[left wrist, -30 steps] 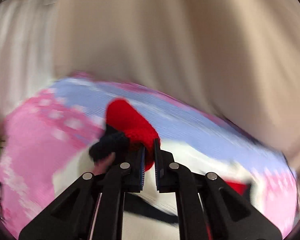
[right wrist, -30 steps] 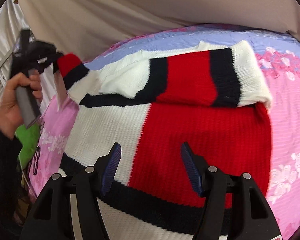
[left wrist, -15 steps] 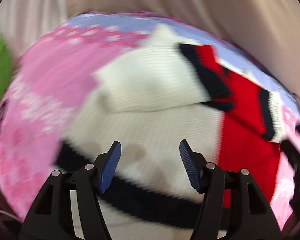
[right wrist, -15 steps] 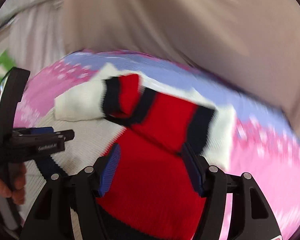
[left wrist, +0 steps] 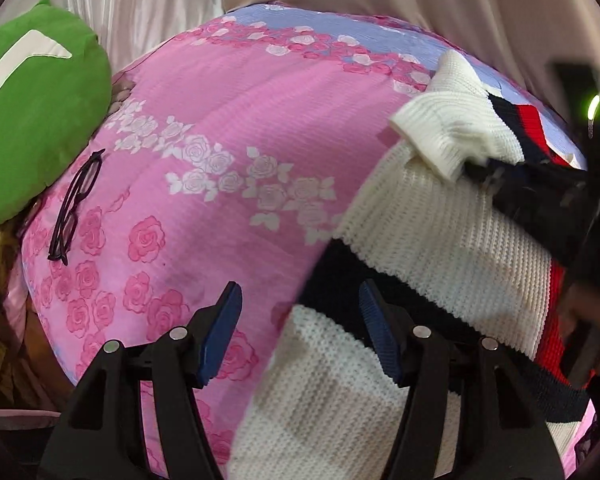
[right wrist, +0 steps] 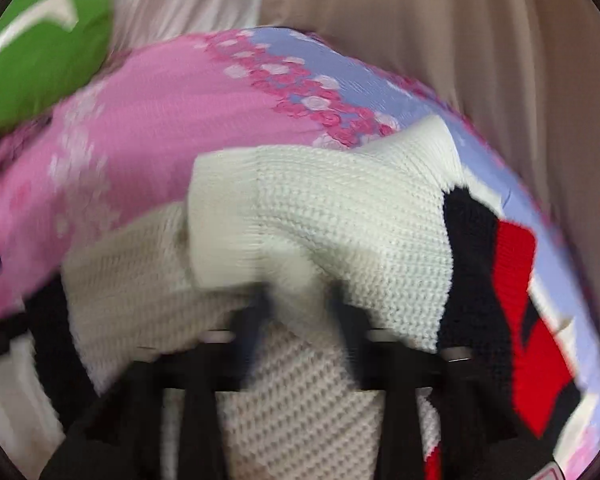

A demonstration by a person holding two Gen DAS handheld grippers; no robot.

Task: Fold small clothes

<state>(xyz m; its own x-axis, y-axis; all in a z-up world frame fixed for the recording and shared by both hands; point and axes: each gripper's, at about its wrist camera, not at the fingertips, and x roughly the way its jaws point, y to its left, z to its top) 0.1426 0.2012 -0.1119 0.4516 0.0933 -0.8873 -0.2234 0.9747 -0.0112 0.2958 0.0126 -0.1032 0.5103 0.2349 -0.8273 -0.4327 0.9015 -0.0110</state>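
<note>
Fingers [left wrist: 230,312] of the left gripper [left wrist: 300,320] stand spread and hold nothing; its wrist view has them just above the near edge of the knitted sweater [left wrist: 420,232], one over the pink floral bedspread [left wrist: 220,128] and the other over the sweater's navy band. That sweater, white with navy and red blocks, lies on the bed to the right, its white cuff [left wrist: 432,128] folded across the body, with the dark, blurred right gripper [left wrist: 540,196] beside that cuff. A pair of glasses [left wrist: 74,208] and a green cushion [left wrist: 32,112] sit well apart at the left. From the right wrist view, blurred by motion, the fingers [right wrist: 256,320] are buried in the white sleeve [right wrist: 320,216] of the sweater [right wrist: 300,392]; they seem to be closing on the knit, but whether they grip it cannot be told. Judged so, the sleeve fold is in hand; next, the sleeve wants laying flat and the hem lifting over.
</note>
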